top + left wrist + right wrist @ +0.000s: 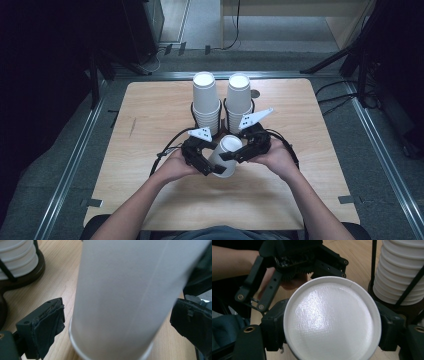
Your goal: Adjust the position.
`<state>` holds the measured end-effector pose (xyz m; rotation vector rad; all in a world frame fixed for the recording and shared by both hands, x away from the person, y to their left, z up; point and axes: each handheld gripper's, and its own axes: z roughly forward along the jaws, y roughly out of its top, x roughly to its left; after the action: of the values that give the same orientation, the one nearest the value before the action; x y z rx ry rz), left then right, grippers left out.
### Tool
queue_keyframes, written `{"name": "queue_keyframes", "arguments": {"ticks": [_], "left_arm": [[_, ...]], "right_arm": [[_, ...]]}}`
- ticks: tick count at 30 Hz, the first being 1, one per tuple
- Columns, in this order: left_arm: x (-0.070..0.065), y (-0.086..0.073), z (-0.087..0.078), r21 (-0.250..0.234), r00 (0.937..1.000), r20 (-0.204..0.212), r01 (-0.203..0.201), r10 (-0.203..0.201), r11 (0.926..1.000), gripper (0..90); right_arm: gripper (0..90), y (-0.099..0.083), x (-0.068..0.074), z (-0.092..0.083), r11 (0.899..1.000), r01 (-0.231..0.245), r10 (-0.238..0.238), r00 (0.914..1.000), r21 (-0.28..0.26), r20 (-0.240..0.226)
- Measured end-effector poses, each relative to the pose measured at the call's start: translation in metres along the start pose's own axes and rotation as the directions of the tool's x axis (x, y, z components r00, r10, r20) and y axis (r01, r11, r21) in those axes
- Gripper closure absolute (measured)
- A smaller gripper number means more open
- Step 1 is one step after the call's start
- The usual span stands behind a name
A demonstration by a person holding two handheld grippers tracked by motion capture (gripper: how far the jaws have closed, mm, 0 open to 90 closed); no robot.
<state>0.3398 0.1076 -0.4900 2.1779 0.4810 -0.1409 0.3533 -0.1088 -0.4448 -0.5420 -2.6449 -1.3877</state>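
A single white paper cup (pixel 227 155) (pixel 120 295) is held bottom-up and tilted over the wooden table (pixel 150 125), between both grippers. My right gripper (pixel 231 149) (pixel 329 327) is shut on it near the base; the round base (pixel 329 320) faces that camera, with a black pad pressed on each side. My left gripper (pixel 216 167) (pixel 120 323) straddles the cup's wall near the rim. Its left pad (pixel 50 325) stands a little off the wall, with wood showing in the gap.
Two tall stacks of upside-down white cups (pixel 206 102) (pixel 238 100) stand in black wire holders just beyond the grippers. One stack (pixel 17 257) is close on the left gripper's left, the other stack (pixel 402 272) close on the right gripper's right. Bare wood lies on both sides.
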Motion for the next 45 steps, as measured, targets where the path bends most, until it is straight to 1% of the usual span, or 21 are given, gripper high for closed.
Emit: {"name": "queue_keyframes", "arguments": {"ticks": [3, 8, 9, 10, 13, 14, 16, 20, 22, 26, 29, 31, 32, 34, 37, 39, 40, 41, 42, 43, 45], "left_arm": [[-0.001, 0.0, 0.001, -0.007, 1.0, -0.001, -0.006, 0.006, 1.0, 0.0], [-0.003, 0.001, 0.002, -0.029, 0.9997, -0.018, -0.015, 0.014, 0.9995, 0.0], [-0.003, 0.001, 0.0, -0.043, 0.9997, -0.006, -0.025, 0.025, 0.9988, 3.5], [-0.005, 0.002, -0.002, -0.052, 0.9991, -0.015, -0.04, 0.039, 0.9978, 10.7], [-0.008, 0.005, -0.007, -0.044, 0.9974, -0.031, -0.066, 0.065, 0.9968, 13.5], [-0.008, 0.007, -0.007, -0.026, 0.9972, -0.03, -0.069, 0.069, 0.9973, 14.3], [-0.006, 0.009, -0.007, 0.015, 0.9986, 0.011, -0.051, 0.051, 0.9986, 15.4], [-0.006, 0.01, -0.011, 0.022, 0.9985, 0.033, -0.045, 0.045, 0.9987, 16.2], [-0.005, 0.01, -0.015, 0.049, 0.9985, 0.034, -0.043, 0.042, 0.9979, 16.2], [-0.001, 0.01, -0.027, 0.076, 0.9991, 0.011, -0.042, 0.042, 0.9962, 16.2], [0.002, 0.01, -0.034, 0.091, 0.9997, 0.013, -0.021, 0.02, 0.9957, 16.2], [0.002, 0.011, -0.036, 0.099, 0.9997, 0.004, -0.024, 0.024, 0.9948, 16.2], [0.001, 0.013, -0.039, 0.112, 0.9995, 0.01, -0.031, 0.03, 0.9932, 16.1], [0.0, 0.015, -0.041, 0.124, 0.9993, 0.012, -0.038, 0.037, 0.9915, 16.2], [0.0, 0.019, -0.042, 0.172, 0.998, 0.003, -0.062, 0.063, 0.9831, 16.2], [-0.001, 0.02, -0.043, 0.185, 0.9972, -0.007, -0.072, 0.074, 0.9802, 16.1], [-0.002, 0.021, -0.042, 0.215, 0.996, -0.01, -0.084, 0.089, 0.9729, 16.2], [-0.002, 0.02, -0.041, 0.23, 0.9959, -0.007, -0.086, 0.09, 0.9695, 16.2], [-0.002, 0.02, -0.041, 0.23, 0.9959, -0.007, -0.086, 0.09, 0.9695, 16.2], [-0.001, 0.02, -0.038, 0.271, 0.9946, -0.012, -0.096, 0.103, 0.9577, 16.2], [-0.001, 0.02, -0.034, 0.304, 0.9944, -0.02, -0.093, 0.104, 0.9482, 16.2]], "right_arm": [[25.2, 0.002, 0.001, 0.0, 1.0, -0.005, 0.005, 1.0, -0.01, -0.008], [25.3, 0.007, 0.003, -0.004, 0.998, -0.024, 0.021, 0.9987, -0.062, -0.046], [25.3, 0.007, 0.003, -0.004, 0.997, -0.026, 0.023, 0.9987, -0.068, -0.045], [25.3, 0.007, 0.003, -0.005, 0.997, -0.024, 0.021, 0.9991, -0.074, -0.038], [25.3, 0.005, -0.001, -0.01, 0.994, -0.054, 0.048, 0.9969, -0.096, -0.063], [25.0, 0.005, -0.002, -0.011, 0.993, -0.059, 0.052, 0.996, -0.098, -0.073], [24.5, 0.005, -0.004, -0.011, 0.994, -0.068, 0.06, 0.9941, -0.081, -0.09], [19.6, 0.004, -0.006, -0.012, 0.993, -0.085, 0.075, 0.9907, -0.084, -0.114], [17.7, 0.004, -0.007, -0.014, 0.993, -0.09, 0.081, 0.99, -0.073, -0.115], [17.6, -0.001, -0.006, -0.02, 0.998, -0.039, 0.035, 0.9946, -0.042, -0.098], [18.3, -0.004, -0.004, -0.021, 1.0, -0.004, 0.003, 0.9971, -0.005, -0.076], [18.2, -0.006, -0.004, -0.021, 1.0, 0.007, -0.006, 0.9975, 0.009, -0.071], [18.2, -0.011, -0.003, -0.014, 0.997, 0.032, -0.029, 0.9982, 0.068, -0.053], [18.2, -0.015, 0.0, -0.008, 0.991, 0.067, -0.065, 0.9977, 0.117, -0.02], [18.2, -0.02, 0.002, 0.0, 0.98, 0.102, -0.097, 0.9945, 0.171, -0.039], [18.2, -0.021, 0.003, 0.001, 0.978, 0.107, -0.101, 0.994, 0.18, -0.042], [18.2, -0.022, 0.004, 0.003, 0.974, 0.119, -0.113, 0.9927, 0.192, -0.043], [18.2, -0.022, 0.003, 0.003, 0.974, 0.123, -0.116, 0.9922, 0.189, -0.045], [18.2, -0.022, 0.003, 0.003, 0.974, 0.123, -0.116, 0.9922, 0.189, -0.045], [18.2, -0.024, 0.003, 0.003, 0.974, 0.132, -0.124, 0.9909, 0.186, -0.054], [18.2, -0.025, 0.002, 0.003, 0.972, 0.14, -0.131, 0.9896, 0.191, -0.06]]}}
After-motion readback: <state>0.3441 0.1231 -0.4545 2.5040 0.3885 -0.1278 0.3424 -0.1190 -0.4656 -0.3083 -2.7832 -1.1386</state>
